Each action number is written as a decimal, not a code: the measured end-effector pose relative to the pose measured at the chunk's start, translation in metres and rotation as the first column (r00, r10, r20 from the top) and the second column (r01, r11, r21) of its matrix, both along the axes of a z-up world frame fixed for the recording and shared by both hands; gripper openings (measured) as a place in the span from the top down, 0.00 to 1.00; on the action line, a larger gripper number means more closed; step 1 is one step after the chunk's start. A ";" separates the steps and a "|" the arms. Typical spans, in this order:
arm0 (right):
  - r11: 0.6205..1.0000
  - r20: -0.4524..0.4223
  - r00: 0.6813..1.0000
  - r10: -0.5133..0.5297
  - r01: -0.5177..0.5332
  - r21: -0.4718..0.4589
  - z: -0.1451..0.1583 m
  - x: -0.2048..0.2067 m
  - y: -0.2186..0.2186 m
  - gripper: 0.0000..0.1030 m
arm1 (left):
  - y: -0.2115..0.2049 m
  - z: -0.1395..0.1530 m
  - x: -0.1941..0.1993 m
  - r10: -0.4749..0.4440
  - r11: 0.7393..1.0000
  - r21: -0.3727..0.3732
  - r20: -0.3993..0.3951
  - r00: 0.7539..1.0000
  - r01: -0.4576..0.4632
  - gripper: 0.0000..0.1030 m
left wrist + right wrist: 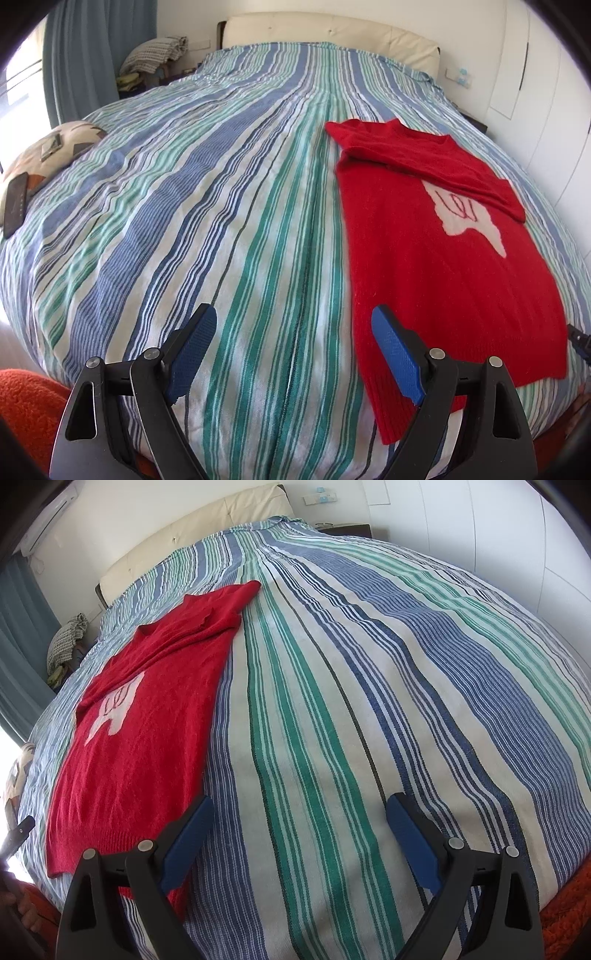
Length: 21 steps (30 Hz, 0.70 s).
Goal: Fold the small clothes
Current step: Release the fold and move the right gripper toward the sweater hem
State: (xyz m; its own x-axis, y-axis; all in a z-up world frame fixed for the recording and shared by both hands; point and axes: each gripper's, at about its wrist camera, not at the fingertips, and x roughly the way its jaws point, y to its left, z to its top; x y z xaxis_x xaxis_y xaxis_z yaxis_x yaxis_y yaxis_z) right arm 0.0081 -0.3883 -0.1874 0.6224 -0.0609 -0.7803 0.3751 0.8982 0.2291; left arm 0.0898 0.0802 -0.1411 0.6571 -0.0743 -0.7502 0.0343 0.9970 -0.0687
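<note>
Two grippers hover open and empty over the striped bedspread (229, 206), probably waiting to start the next fold. In the left wrist view the left gripper (291, 325) is at lower centre and the red sweater (443, 280) lies flat at right, sleeve folded across. In the right wrist view the right gripper (299, 812) has it at left.

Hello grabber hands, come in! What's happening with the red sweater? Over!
Left gripper open, empty. Right gripper open, empty. Red sweater flat on striped bedspread, sleeves folded across chest, between both grippers, untouched. Nothing on it. Over.
</note>
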 end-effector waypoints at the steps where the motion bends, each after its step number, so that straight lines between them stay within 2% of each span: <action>1: 1.000 0.000 1.000 0.000 0.000 0.002 0.000 0.000 0.000 0.09 | 0.000 0.000 0.000 -0.003 1.000 0.001 0.002 1.000 0.003 0.15; 4: 1.000 0.003 1.000 -0.004 0.004 0.018 0.003 -0.001 -0.003 0.09 | -0.002 0.003 -0.001 -0.015 1.000 0.002 0.008 1.000 0.015 0.15; 7: 1.000 0.025 0.999 -0.030 0.030 -0.005 0.027 -0.006 -0.001 0.12 | -0.003 0.011 -0.005 -0.026 1.000 -0.009 0.027 0.999 0.026 0.15; 10: 0.994 0.122 0.988 0.098 -0.090 -0.067 0.064 -0.008 0.029 0.13 | -0.005 0.017 -0.006 -0.029 0.998 -0.048 0.042 0.999 0.031 0.15; 12: 0.978 0.150 0.966 0.209 -0.204 -0.051 0.076 -0.003 0.054 0.20 | -0.014 0.016 -0.003 -0.053 0.996 -0.071 0.031 0.998 0.055 0.15; 14: 0.953 0.120 0.946 0.302 -0.302 -0.021 0.071 0.007 0.076 0.40 | -0.027 0.013 -0.002 -0.089 0.994 -0.055 0.018 0.996 0.089 0.15; 16: 0.933 0.074 0.930 0.360 -0.361 0.000 0.055 0.015 0.092 0.46 | -0.043 0.008 -0.005 -0.150 0.989 -0.012 0.010 0.989 0.150 0.15; 17: 0.928 0.034 0.928 0.372 -0.372 0.004 0.043 0.016 0.097 0.47 | -0.052 0.001 -0.006 -0.182 0.983 0.032 -0.017 0.983 0.183 0.15; 19: 0.924 -0.075 0.921 0.382 -0.379 0.047 0.016 0.018 0.099 0.47 | -0.067 -0.023 -0.006 -0.218 0.959 0.154 -0.132 0.967 0.237 0.15; 20: 0.925 -0.120 0.917 0.380 -0.374 0.075 0.004 0.015 0.096 0.47 | -0.069 -0.034 -0.007 -0.223 0.948 0.189 -0.175 0.959 0.255 0.15; 21: 0.925 -0.114 0.919 0.377 -0.369 0.087 0.000 0.011 0.092 0.48 | -0.067 -0.038 -0.011 -0.236 0.945 0.183 -0.184 0.954 0.269 0.14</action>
